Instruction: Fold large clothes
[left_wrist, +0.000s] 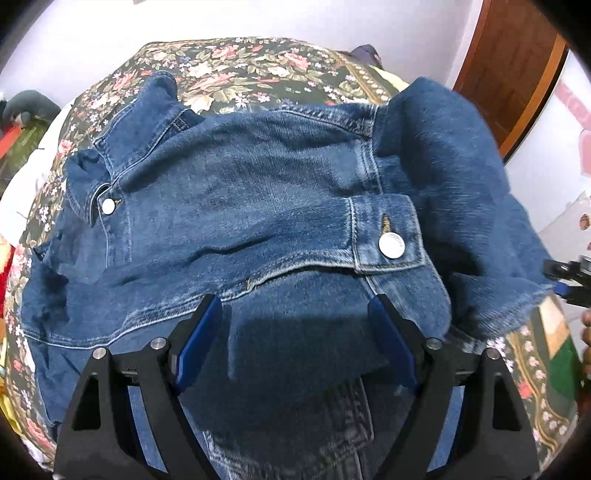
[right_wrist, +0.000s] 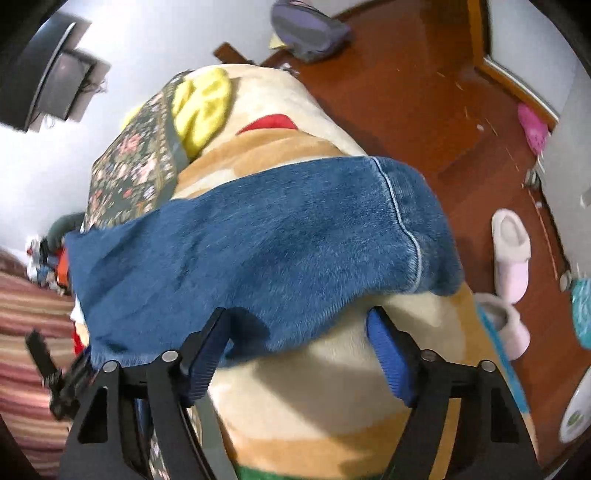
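Note:
A blue denim jacket (left_wrist: 236, 206) lies spread on a floral bedspread (left_wrist: 229, 70), with two metal buttons showing. My left gripper (left_wrist: 295, 306) is open, its blue pads hovering just above the jacket's near part. One sleeve (left_wrist: 454, 184) is flung out to the right. In the right wrist view that sleeve (right_wrist: 258, 251) lies across a cream and tan blanket (right_wrist: 303, 387). My right gripper (right_wrist: 299, 321) is open just by the sleeve's near edge, holding nothing. The right gripper shows at the left wrist view's right edge (left_wrist: 569, 280).
A yellow cloth (right_wrist: 203, 107) and a red patch lie on the blanket's far end. Pale slippers (right_wrist: 511, 251) stand on the brown wooden floor (right_wrist: 406, 92). A wooden door (left_wrist: 509, 74) and white wall stand behind the bed.

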